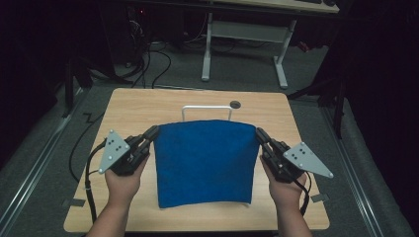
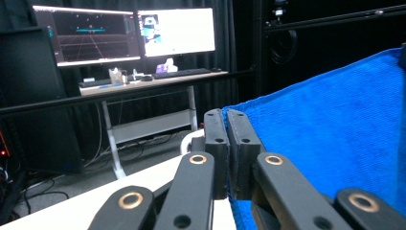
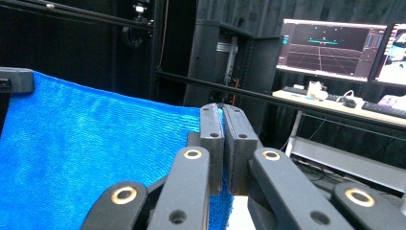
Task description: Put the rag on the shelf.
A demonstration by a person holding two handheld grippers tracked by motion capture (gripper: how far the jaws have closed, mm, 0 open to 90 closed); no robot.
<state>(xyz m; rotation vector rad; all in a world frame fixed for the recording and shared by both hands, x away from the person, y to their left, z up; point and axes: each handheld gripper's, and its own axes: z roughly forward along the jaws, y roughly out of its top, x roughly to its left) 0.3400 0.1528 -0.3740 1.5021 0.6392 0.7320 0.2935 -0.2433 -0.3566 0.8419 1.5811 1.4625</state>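
On the pale wooden table [image 1: 138, 106], a rectangle with rounded corners and a fine grain, I see the blue cloth [image 1: 205, 163] held up and spread between my two grippers. Largest first: the table carries a small dark round grommet [image 1: 235, 104] near its far edge. Next, the cloth, a roughly square sheet of nubby, ribbed microfibre, uniformly bright blue; its top edge runs left to right between the grippers and bows slightly upward, while its body hangs toward me, so its lower edge lies near the table's near side. It drapes over a white wire rack [image 1: 206, 109], whose bent top bar rises just behind the cloth's far edge, with a thin white foot visible at the cloth's lower right corner.

My left gripper [image 1: 151, 134] is clamped on the cloth's upper left corner; in the left gripper view the two matte black jaws stand pressed together with the blue edge [image 2: 306, 124] caught between them. My right gripper [image 1: 261, 135] is likewise clenched on the upper right corner, the cloth [image 3: 91, 139] stretching away from its closed jaws in the right gripper view. Each gripper bears a grey three-cornered plate with small dark holes, brass-ringed pivots on its black links, and a black trailing cable.

My left hand [image 1: 123, 180] and right hand [image 1: 285, 190] grip the handles from below.
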